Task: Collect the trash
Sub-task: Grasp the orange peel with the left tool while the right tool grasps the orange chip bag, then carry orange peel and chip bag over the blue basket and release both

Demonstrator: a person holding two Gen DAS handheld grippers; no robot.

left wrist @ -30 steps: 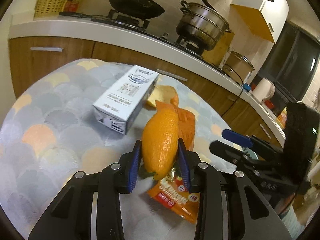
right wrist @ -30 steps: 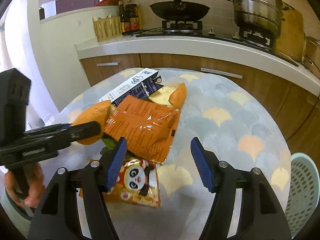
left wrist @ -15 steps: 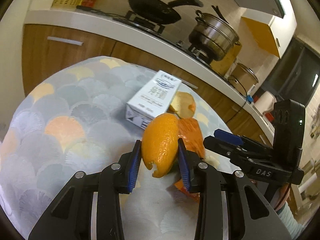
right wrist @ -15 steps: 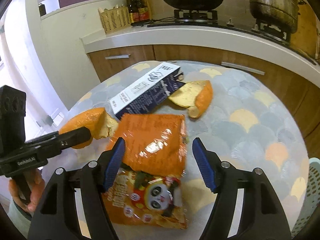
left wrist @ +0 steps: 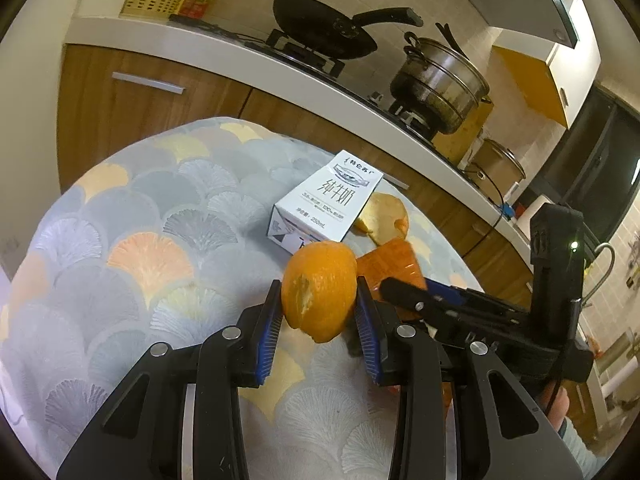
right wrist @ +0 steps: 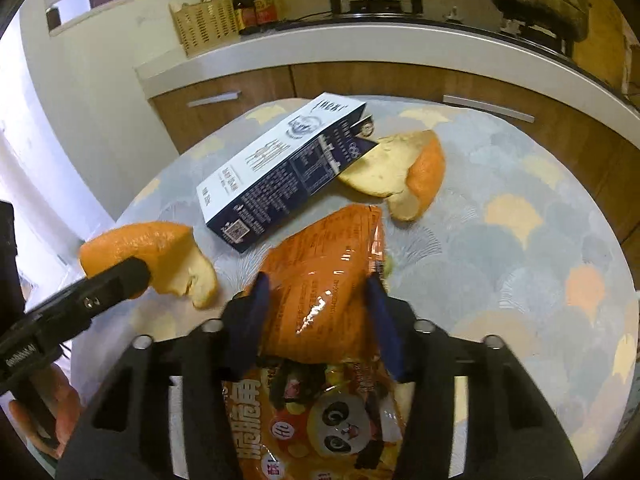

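Note:
My left gripper (left wrist: 318,312) is shut on a piece of orange peel (left wrist: 320,286) and holds it above the round table; that peel also shows in the right wrist view (right wrist: 148,248). My right gripper (right wrist: 320,308) is open, its blue pads on either side of an orange snack wrapper (right wrist: 324,276). A panda snack bag (right wrist: 320,412) lies under the wrapper, between the fingers. A white and navy milk carton (right wrist: 280,172) lies on its side beyond the wrapper. A second orange peel (right wrist: 404,172) lies to the carton's right.
The table has a fan-patterned cloth (left wrist: 132,248). Behind it runs a kitchen counter (left wrist: 240,56) with a frying pan (left wrist: 324,24), a steel pot (left wrist: 440,80) and a yellow basket (right wrist: 206,26). The right gripper's body (left wrist: 552,288) is close on the left gripper's right.
My left gripper has lifted the orange peel up and away to the left. My right gripper has moved forward and down over the orange wrapper, and its fingers have narrowed around it.

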